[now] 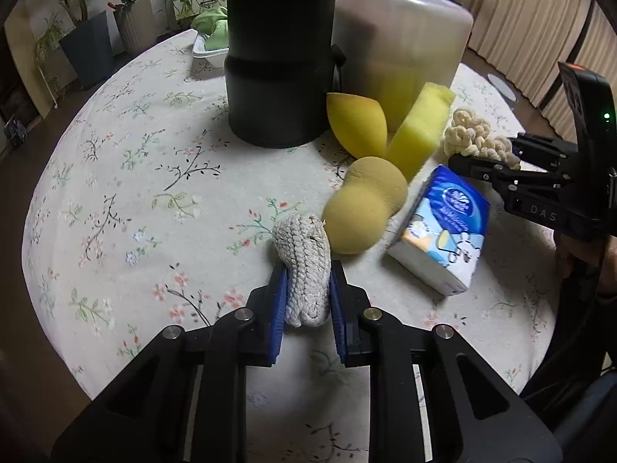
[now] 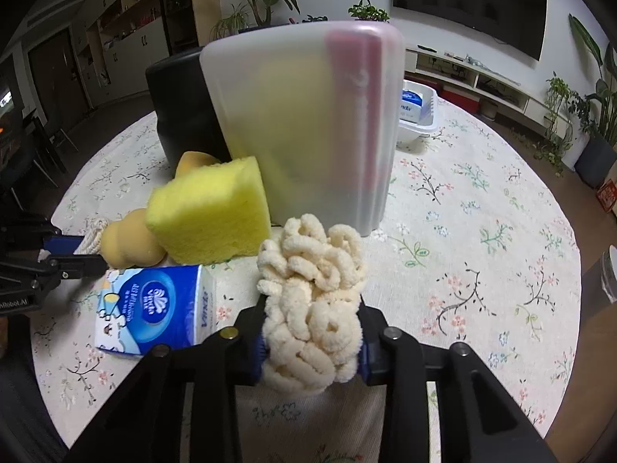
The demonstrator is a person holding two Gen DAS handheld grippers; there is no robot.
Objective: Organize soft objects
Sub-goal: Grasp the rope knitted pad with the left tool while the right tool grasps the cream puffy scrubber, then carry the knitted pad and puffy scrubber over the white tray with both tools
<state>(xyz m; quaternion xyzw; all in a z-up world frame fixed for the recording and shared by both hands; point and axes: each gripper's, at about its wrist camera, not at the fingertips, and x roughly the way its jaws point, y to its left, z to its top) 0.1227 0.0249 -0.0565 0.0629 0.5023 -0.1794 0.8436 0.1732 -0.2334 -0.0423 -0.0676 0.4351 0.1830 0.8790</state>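
Note:
My left gripper (image 1: 307, 283) is shut on a grey braided rope bundle (image 1: 304, 266) just above the floral tablecloth. My right gripper (image 2: 311, 332) is shut on a cream chunky-yarn knot (image 2: 314, 301); the same knot (image 1: 472, 137) shows in the left wrist view, held at the right. Between them lie a tan peanut-shaped sponge (image 1: 364, 206), a yellow egg-shaped sponge (image 1: 354, 123), a yellow block sponge (image 1: 418, 129) leaning on the bin, and a blue tissue pack (image 1: 443, 227). In the right wrist view the block sponge (image 2: 210, 214) and tissue pack (image 2: 154, 308) sit left of the yarn.
A black cylindrical container (image 1: 279, 61) and a frosted translucent bin (image 1: 401, 42) stand at the back of the round table (image 1: 115, 193). A white tray (image 1: 208, 52) with green cloth sits behind them. A white basket (image 2: 418, 114) holds tissue packs. Potted plants ring the room.

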